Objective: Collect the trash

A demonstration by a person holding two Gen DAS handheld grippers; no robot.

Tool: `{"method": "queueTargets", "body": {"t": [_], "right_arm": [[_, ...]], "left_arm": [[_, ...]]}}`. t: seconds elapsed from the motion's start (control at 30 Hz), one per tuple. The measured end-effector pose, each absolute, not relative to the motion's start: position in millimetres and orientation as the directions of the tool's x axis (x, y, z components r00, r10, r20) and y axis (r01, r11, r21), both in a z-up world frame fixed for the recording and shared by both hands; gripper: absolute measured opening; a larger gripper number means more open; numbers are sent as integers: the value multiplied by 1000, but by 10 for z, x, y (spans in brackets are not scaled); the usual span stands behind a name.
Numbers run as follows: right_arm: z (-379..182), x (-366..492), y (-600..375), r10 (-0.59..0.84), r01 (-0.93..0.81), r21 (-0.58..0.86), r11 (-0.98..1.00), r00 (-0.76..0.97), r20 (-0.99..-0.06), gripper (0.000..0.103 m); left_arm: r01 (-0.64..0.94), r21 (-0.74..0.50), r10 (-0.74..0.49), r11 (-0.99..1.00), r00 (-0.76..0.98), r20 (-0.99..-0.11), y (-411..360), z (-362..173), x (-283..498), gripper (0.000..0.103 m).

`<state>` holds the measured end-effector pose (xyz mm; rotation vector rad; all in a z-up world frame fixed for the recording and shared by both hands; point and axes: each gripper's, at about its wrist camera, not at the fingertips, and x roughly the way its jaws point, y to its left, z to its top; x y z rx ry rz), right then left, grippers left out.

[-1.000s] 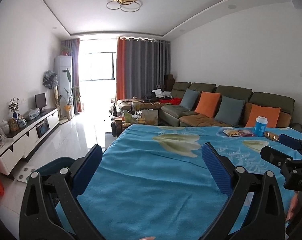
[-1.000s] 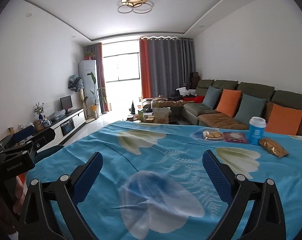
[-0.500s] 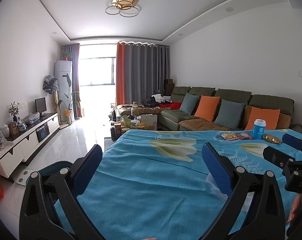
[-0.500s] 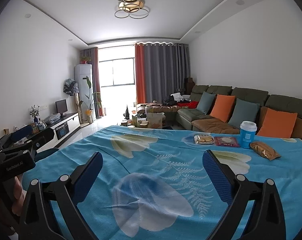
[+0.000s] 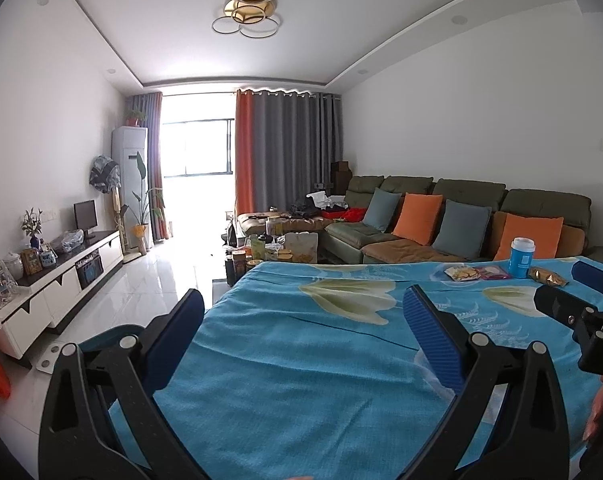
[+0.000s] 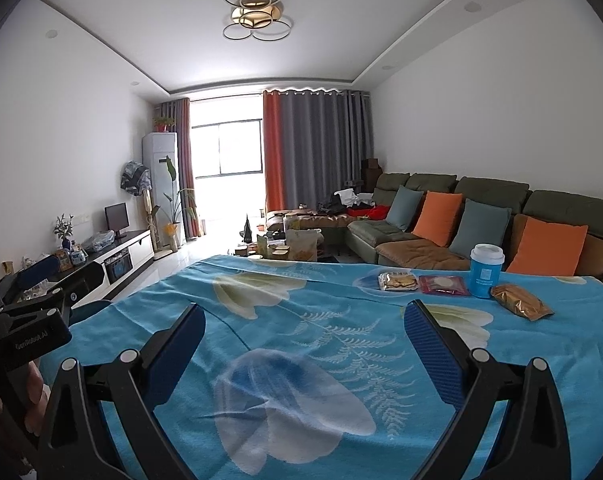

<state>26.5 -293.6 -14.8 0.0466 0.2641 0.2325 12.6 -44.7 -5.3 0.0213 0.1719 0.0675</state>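
On the table with the blue flowered cloth, at its far right, lie a clear snack packet, a red packet, a blue cup with a white lid and a gold wrapper. The same cup and gold wrapper show small in the left wrist view. My right gripper is open over the near cloth, well short of the packets. My left gripper is open near the table's left edge, with nothing between its fingers. Each gripper shows at the edge of the other's view.
A green sofa with orange and grey cushions runs along the right wall. A cluttered low table stands beyond the table's far edge. A white TV cabinet lines the left wall, with tiled floor between. A teal chair sits below the left gripper.
Both views have tilted slightly upward, so the table and trash items sit lower and farther right in frame. Both grippers stay open and empty.
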Motion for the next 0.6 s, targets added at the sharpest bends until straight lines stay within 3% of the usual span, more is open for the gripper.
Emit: {"method": "queueTargets", "body": {"t": [0.6], "right_arm": [[-98, 257, -2973, 221, -209, 76, 975, 946, -237, 96]], "left_arm": [[-65, 38, 70, 997, 984, -163, -478, -52, 136, 98]]}}
